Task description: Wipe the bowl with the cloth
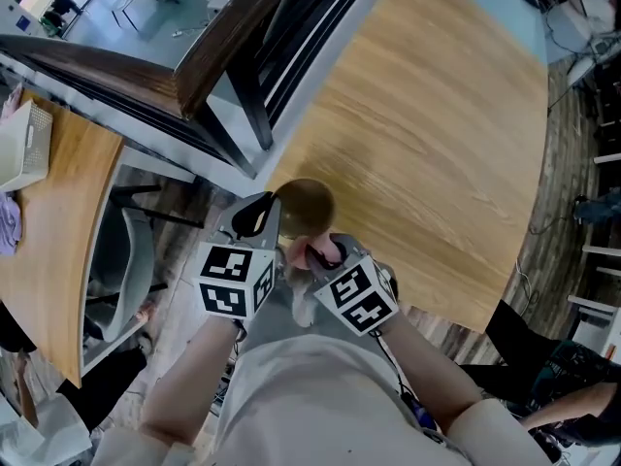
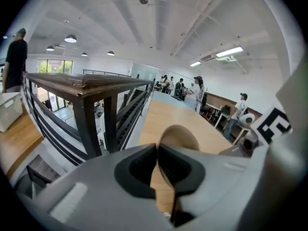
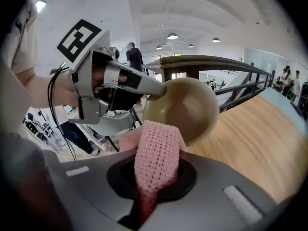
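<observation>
Near the table (image 1: 417,144), the left gripper (image 2: 158,165) clamps the probably stiff, light bowl (image 2: 179,137) at its rim; the right gripper (image 3: 156,177) grips the soft cloth (image 3: 156,153).

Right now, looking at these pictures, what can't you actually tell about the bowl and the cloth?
- Right gripper view: whether the cloth, held by the right gripper, touches the bowl; the cloth overlaps the bowl's lower rim.
- Left gripper view: the bowl's lower part, behind the left gripper.
- Head view: both grippers' jaws, under their marker cubes.
</observation>
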